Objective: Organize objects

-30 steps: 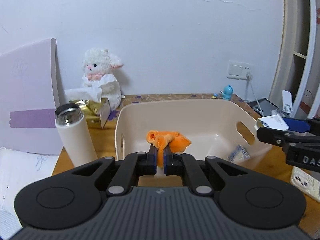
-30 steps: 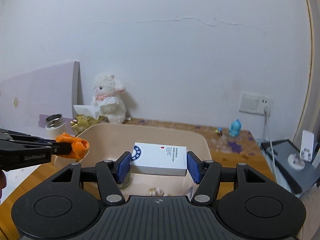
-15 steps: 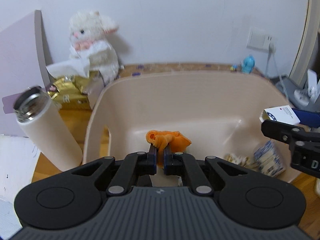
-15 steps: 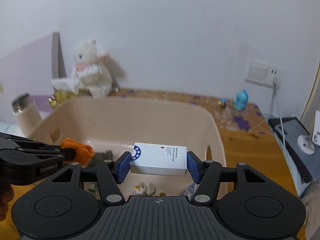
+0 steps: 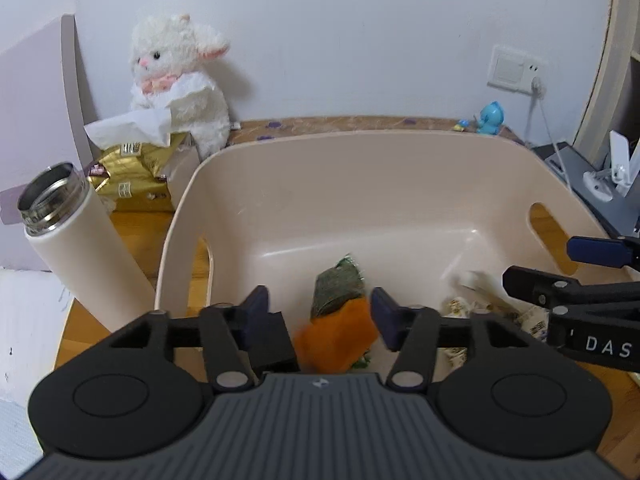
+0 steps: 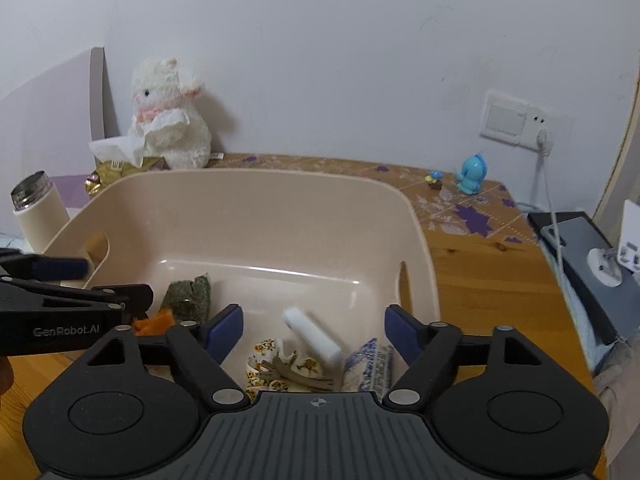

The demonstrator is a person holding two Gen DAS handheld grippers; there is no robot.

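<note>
Hovering wide open and empty, left gripper (image 5: 319, 312) and right gripper (image 6: 314, 330) overlook beige bin (image 6: 256, 184); orange cloth (image 5: 336, 338) and white box (image 6: 311, 330) lie inside, thermos (image 5: 76, 240) outside.

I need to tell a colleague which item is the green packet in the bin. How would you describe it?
Find the big beige bin on the wooden table. On its floor at the left end lies the green packet, flat and dark, filled with something leafy. An orange cloth touches its near edge; the white box and patterned packets lie further right.
</note>
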